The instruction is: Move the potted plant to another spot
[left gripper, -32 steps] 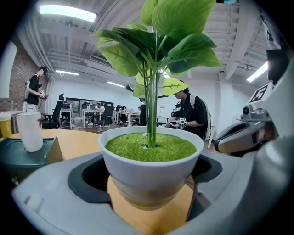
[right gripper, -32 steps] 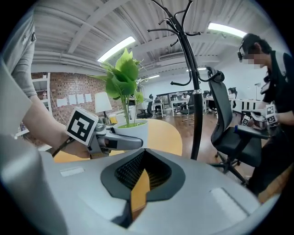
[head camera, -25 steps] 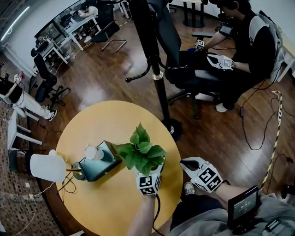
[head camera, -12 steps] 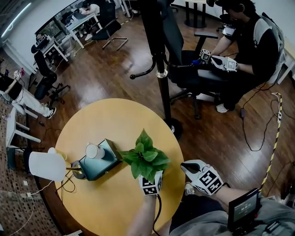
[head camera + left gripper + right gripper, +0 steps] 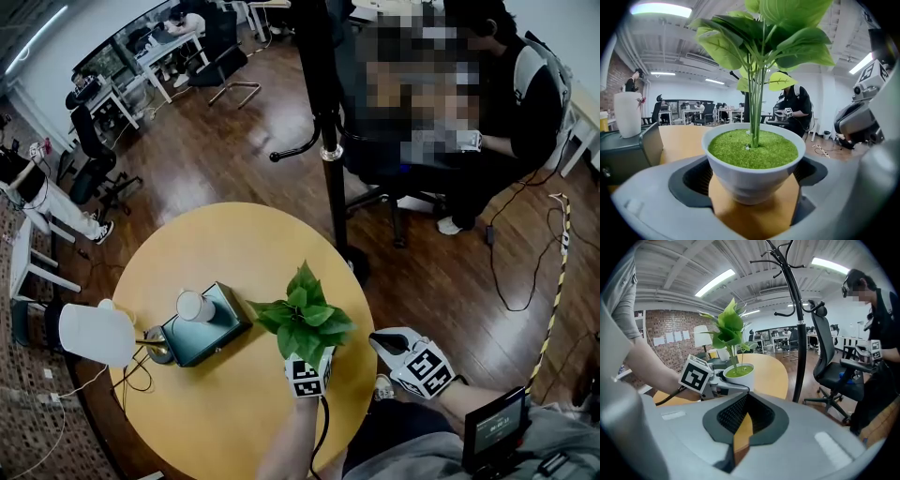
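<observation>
The potted plant (image 5: 305, 319), green leaves in a small white pot (image 5: 752, 164), is near the right edge of the round yellow table (image 5: 206, 253). My left gripper (image 5: 309, 354) is shut on the pot, one jaw on each side of its wall (image 5: 752, 190). Tabletop shows under the pot's base, but I cannot tell whether it is resting or lifted. My right gripper (image 5: 382, 339) hovers just off the table's right edge with its jaws shut on nothing (image 5: 740, 437). From the right gripper view, the plant (image 5: 738, 373) and left gripper (image 5: 715, 383) are ahead to the left.
A dark teal box (image 5: 211, 328) with a white cup (image 5: 192, 307) on it lies left of the plant. A white lamp (image 5: 94, 333) and cables lie at the table's left edge. A black coat-stand pole (image 5: 330, 150) rises behind the table. A person sits beyond it.
The left gripper has carried the plant a little to the right, away from the teal box. The right gripper has barely moved.
</observation>
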`<act>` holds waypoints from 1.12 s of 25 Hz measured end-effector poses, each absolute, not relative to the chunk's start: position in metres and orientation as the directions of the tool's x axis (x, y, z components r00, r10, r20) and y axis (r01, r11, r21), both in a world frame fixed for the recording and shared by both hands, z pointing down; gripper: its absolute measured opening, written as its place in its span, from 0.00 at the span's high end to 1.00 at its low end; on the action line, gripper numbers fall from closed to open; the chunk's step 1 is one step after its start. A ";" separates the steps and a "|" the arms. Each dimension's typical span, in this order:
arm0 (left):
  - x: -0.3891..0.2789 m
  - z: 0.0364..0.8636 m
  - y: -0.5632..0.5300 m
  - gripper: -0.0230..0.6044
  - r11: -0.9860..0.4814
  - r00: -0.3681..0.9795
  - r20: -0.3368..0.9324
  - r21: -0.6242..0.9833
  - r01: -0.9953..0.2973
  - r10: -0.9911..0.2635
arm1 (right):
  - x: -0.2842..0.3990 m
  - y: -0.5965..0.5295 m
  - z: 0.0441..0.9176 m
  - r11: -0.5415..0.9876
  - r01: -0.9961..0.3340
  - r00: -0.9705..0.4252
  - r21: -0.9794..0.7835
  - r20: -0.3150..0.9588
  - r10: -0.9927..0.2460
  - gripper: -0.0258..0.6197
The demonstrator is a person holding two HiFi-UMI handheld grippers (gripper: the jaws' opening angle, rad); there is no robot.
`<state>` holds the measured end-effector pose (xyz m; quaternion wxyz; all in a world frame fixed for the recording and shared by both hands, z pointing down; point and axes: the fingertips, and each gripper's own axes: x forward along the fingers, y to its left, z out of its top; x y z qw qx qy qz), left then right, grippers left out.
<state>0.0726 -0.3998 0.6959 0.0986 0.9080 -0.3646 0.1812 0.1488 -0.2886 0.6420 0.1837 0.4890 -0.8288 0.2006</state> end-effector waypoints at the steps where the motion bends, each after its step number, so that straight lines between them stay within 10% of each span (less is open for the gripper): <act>1: 0.072 0.696 -0.398 0.11 -0.715 0.670 0.398 0.048 -0.698 -0.627 | 0.150 -0.288 0.641 0.438 -0.886 -0.450 -0.151 0.500 -0.740 0.96; 11: 0.037 0.666 -0.366 0.17 -0.706 0.675 0.372 0.070 -0.705 -0.637 | 0.133 -0.281 0.609 0.432 -0.893 -0.439 -0.129 0.463 -0.770 0.96; 25: 0.023 0.545 -0.275 0.95 -0.752 0.766 0.160 0.148 -0.642 -0.622 | 0.122 -0.244 0.547 0.425 -0.903 -0.418 -0.067 0.364 -0.832 0.96; 28: 0.021 0.531 -0.256 0.96 -0.762 0.777 0.142 0.151 -0.629 -0.613 | 0.113 -0.231 0.539 0.433 -0.899 -0.426 -0.065 0.354 -0.832 0.96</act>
